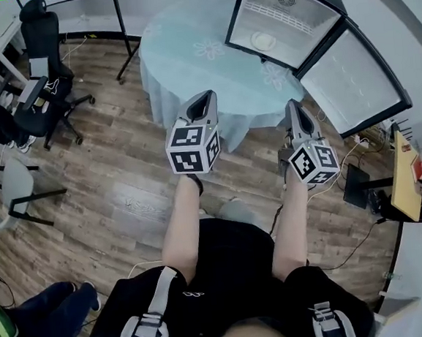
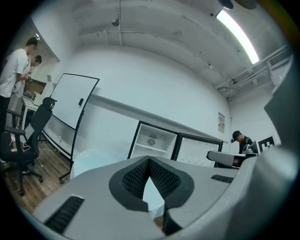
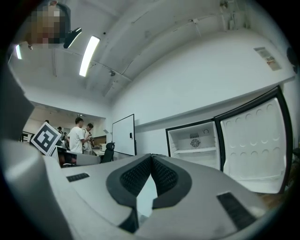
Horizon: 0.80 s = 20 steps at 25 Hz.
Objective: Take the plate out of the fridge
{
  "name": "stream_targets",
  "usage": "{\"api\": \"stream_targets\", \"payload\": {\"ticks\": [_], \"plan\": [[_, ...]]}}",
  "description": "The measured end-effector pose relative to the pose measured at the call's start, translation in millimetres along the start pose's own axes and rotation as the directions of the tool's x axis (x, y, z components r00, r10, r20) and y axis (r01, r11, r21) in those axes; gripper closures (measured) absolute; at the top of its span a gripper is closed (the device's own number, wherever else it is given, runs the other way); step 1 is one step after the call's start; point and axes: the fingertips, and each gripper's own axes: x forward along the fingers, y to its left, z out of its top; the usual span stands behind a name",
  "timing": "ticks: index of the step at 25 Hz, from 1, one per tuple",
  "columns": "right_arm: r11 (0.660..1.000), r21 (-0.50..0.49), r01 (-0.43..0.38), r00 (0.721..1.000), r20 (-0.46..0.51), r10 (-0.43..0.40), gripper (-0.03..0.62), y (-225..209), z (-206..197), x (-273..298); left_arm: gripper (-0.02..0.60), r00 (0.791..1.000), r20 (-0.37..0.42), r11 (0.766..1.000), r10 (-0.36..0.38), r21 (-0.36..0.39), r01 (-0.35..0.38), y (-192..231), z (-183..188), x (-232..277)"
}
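A small fridge stands open past the round table with the pale blue cloth. A white plate lies inside it. The fridge door is swung out to the right. My left gripper hangs shut and empty over the table's near edge. To its right, my right gripper is also shut and empty, near the door. The left gripper view shows shut jaws and the open fridge far ahead. In the right gripper view the shut jaws point left of the fridge.
A black office chair and a whiteboard stand are at the far left. A white chair stands on the wood floor at left. Cables and a yellow side table are at the right. People stand far off.
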Motion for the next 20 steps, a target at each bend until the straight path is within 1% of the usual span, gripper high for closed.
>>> {"api": "stream_targets", "payload": {"ticks": [3, 7, 10, 13, 15, 17, 20], "plan": [[1.000, -0.008, -0.029, 0.999, 0.015, 0.029, 0.594, 5, 9, 13, 0.571, 1.000, 0.008, 1.000, -0.003, -0.009, 0.003, 3, 5, 2], [0.999, 0.022, -0.049, 0.999, 0.021, 0.048, 0.595, 2, 5, 43, 0.571, 0.997, 0.009, 0.997, 0.075, -0.007, -0.075, 33, 8, -4], [0.994, 0.035, -0.108, 0.994, 0.018, 0.107, 0.594, 20, 0, 65, 0.571, 0.993, 0.006, 0.993, 0.121, -0.004, -0.121, 47, 11, -6], [0.983, 0.031, -0.182, 0.983, 0.013, 0.182, 0.594, 47, -6, 82, 0.571, 0.993, 0.003, 0.993, 0.117, 0.007, -0.117, 46, 11, -5], [0.979, 0.034, -0.203, 0.979, 0.004, 0.202, 0.594, 54, -13, 90, 0.571, 0.994, -0.013, 0.994, 0.104, 0.022, -0.104, 44, 5, 1], [0.978, 0.045, -0.202, 0.979, -0.008, 0.203, 0.594, 48, -22, 93, 0.571, 0.995, -0.034, 0.995, 0.097, 0.029, -0.096, 43, -2, 11], [0.982, 0.067, -0.175, 0.984, -0.027, 0.177, 0.594, 25, -34, 96, 0.571, 0.994, -0.062, 0.996, 0.089, 0.016, -0.088, 42, -13, 31]]}}
